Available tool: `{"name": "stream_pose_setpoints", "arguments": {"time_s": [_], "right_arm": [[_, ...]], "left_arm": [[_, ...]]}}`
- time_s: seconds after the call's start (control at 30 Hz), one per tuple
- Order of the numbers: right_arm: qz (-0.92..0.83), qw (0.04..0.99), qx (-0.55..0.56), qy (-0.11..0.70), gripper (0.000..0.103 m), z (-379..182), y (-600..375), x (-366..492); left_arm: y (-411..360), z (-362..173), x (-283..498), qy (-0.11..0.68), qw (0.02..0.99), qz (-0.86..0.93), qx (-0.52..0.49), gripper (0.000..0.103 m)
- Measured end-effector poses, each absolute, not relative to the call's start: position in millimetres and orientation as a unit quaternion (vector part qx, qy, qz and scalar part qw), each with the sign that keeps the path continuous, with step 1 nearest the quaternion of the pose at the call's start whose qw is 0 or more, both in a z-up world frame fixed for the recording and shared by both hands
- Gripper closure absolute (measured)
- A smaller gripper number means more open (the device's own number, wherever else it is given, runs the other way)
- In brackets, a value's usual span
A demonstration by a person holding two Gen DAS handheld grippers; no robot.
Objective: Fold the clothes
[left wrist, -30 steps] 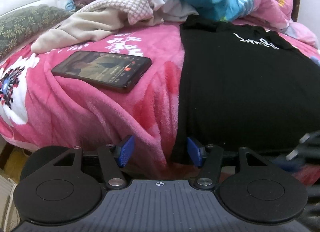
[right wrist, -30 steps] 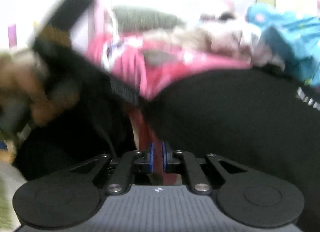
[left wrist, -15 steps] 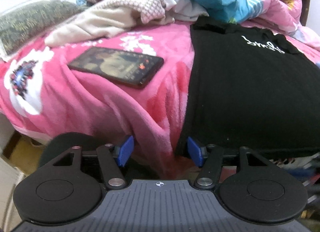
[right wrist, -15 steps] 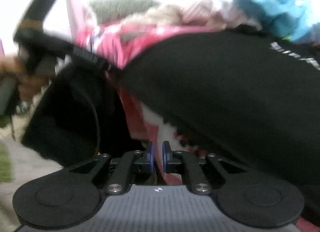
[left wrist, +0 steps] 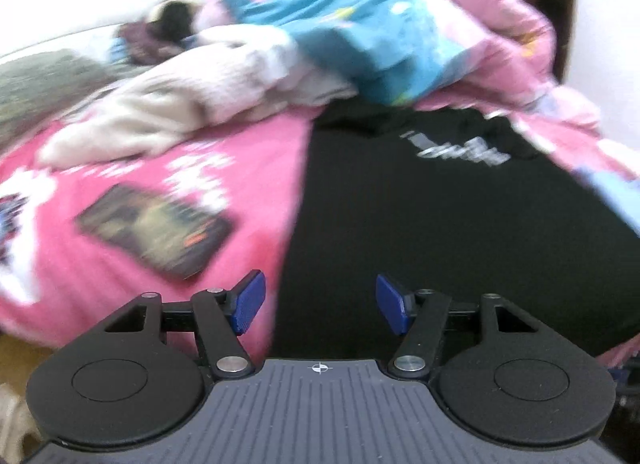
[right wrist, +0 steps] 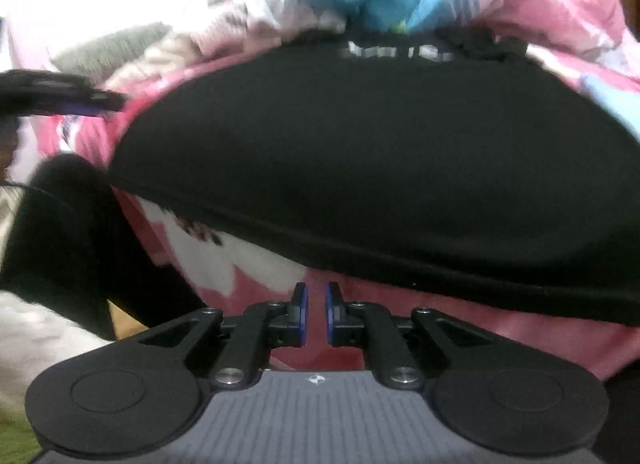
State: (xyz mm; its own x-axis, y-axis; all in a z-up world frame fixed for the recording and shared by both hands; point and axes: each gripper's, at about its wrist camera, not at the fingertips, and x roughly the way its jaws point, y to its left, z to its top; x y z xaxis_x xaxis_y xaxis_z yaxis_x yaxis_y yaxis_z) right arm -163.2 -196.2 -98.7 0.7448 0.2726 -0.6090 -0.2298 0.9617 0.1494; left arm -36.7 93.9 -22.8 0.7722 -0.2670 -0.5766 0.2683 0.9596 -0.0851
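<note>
Our left gripper [left wrist: 318, 302] stands wide open with nothing between its blue pads, poised just off the near left corner of the black T-shirt [left wrist: 440, 232]. Our right gripper [right wrist: 313, 314] is nearly closed, only a thin slit between its pads and no cloth in it, sitting just below the shirt's near hem. The shirt lies spread flat on the pink floral blanket [left wrist: 240, 152], white lettering toward the far end, its hem along the bed's edge. A smartphone [left wrist: 154, 230] lies on the blanket just left of the shirt, and a pile of pale garments [left wrist: 192, 104] and a blue-and-pink quilt [left wrist: 360, 24] crowd the shirt's collar end. In our judgement, the left pads could pinch the plush blanket along with the hem, since the two meet right at the corner; dragging the blanket could tip the phone toward the bed's edge. The right gripper, shut as it is, would slide over the hem rather than catch it. Both views are motion-blurred, so the lettering is unreadable. The shirt's sleeves are not visible, and the quilt hides its collar edge, so we cannot tell whether it is already partly folded.
</note>
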Motion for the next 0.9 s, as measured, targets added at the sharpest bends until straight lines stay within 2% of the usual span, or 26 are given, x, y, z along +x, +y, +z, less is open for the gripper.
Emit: {"name": "stream_pose_setpoints", "arguments": {"time_s": [0.2, 0.27, 0.33, 0.37, 0.6, 0.7, 0.9], "right_arm": [[0.054, 0.968, 0.082, 0.232, 0.092, -41, -248, -187], [0.015, 0.972, 0.107, 0.209, 0.086, -27, -273, -195], [-0.027, 0.970, 0.149, 0.189, 0.068, -18, -302, -199], [-0.046, 0.967, 0.174, 0.182, 0.067, -16, -317, -200], [-0.140, 0.924, 0.305, 0.181, 0.060, -34, -393, -210], [-0.197, 0.908, 0.326, 0.175, 0.059, -43, -417, -217], [-0.255, 0.847, 0.443, 0.147, 0.059, -80, -462, -238]], "left_arm": [[39, -15, -16, 0.282, 0.930, -0.236, -0.013, 0.034], [20, -16, -11, 0.281, 0.925, -0.255, -0.008, 0.033], [7, -21, -6, 0.288, 0.919, -0.268, -0.009, 0.032], [2, -24, -4, 0.293, 0.916, -0.274, -0.010, 0.032], [-20, -43, 9, 0.322, 0.900, -0.293, -0.018, 0.030], [-21, -48, 17, 0.333, 0.897, -0.289, -0.025, 0.029], [-23, -44, 23, 0.320, 0.899, -0.294, -0.047, 0.027]]}}
